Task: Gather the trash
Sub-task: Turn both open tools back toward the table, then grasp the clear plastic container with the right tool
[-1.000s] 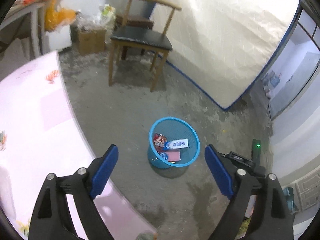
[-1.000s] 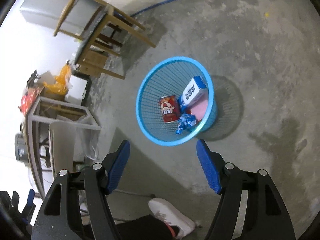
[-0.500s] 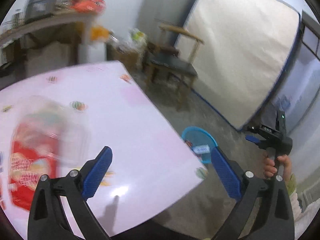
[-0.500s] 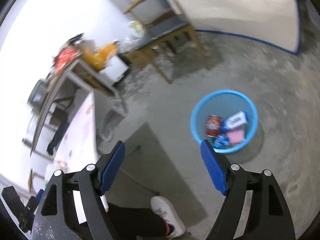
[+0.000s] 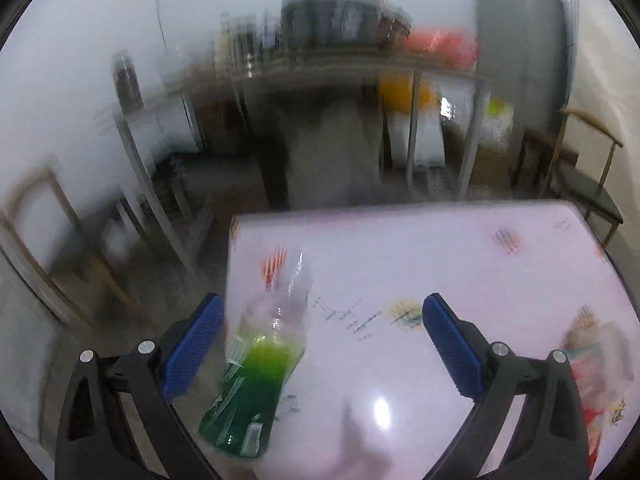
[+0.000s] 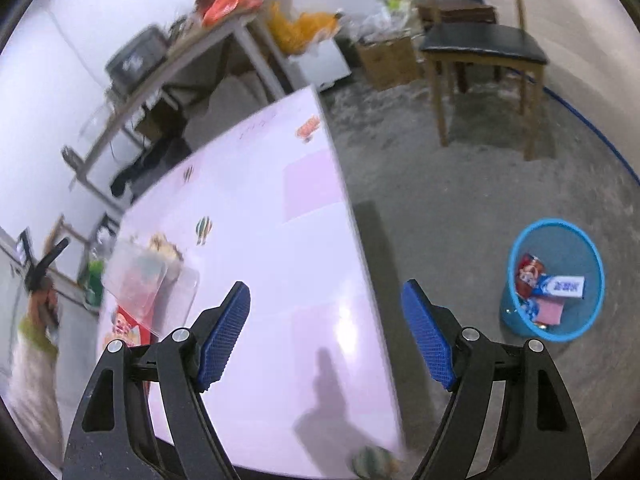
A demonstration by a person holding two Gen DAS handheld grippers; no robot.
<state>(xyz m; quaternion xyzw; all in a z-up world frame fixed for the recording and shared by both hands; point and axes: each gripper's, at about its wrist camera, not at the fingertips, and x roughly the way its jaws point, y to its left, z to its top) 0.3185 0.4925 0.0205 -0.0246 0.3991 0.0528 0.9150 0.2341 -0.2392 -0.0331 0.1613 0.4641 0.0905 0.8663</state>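
While both views are smeared by motion blur, the main items can still be made out. The left tongs [image 5: 318,338] stand with jaws spread wide and nothing pressed between the blue pads. Just inside the left pad, apart from it, a clear plastic bottle [image 5: 260,364] stands near the left edge of the pale pink tabletop [image 5: 460,272]. Its lower part holds bright green liquid under a green label; its upper part is empty and transparent, and the cap end is too blurred to read. Beyond the right pad, at the right of the tabletop, lies a clear-wrapped red packet [image 5: 592,380], also blurred.

The right tongs [image 6: 326,334] are likewise apart and empty, above the tabletop's near right portion. Ahead of the left pad sits the same red packet [image 6: 124,328] with a clear plastic container [image 6: 144,280] on or just behind it; contact cannot be judged. Right of the right pad, down on the concrete floor [image 6: 460,200] and well apart from the tabletop, stands a blue mesh bin [image 6: 592,312]. It contains a red can, a blue-and-white carton, a pink piece and a blue wrapper. A wooden chair [image 6: 484,48] with a black seat stands farther beyond the bin.
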